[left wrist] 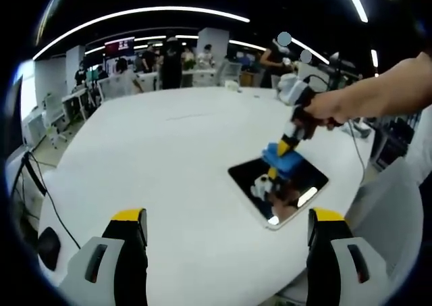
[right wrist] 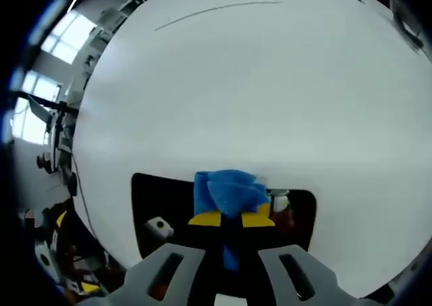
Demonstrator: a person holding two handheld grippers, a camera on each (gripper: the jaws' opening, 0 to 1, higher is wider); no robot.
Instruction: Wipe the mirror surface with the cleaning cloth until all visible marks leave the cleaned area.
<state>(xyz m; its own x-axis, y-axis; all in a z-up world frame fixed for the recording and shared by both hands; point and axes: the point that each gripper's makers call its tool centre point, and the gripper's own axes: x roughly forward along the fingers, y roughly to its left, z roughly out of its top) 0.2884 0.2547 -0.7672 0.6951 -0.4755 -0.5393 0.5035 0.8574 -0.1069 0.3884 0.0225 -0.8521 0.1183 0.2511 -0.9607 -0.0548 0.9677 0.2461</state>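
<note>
A rectangular mirror [left wrist: 283, 196] [right wrist: 162, 201] lies flat on the white round table [left wrist: 169, 150] [right wrist: 236, 83], reflecting dark ceiling and lights. A person's hand holds my right gripper [left wrist: 282, 150] [right wrist: 231, 219], which is shut on a blue cleaning cloth [left wrist: 283, 159] [right wrist: 228, 190] and presses it onto the mirror's far part. In the left gripper view my left gripper [left wrist: 228, 228] stands open above the table's near edge, short of the mirror and apart from it, with nothing between its yellow-tipped fingers [left wrist: 128, 218].
A thin cable [left wrist: 40, 184] hangs over the table's left edge. Desks, chairs and several people stand in the office behind the table. The table edge runs close to the mirror on its right side.
</note>
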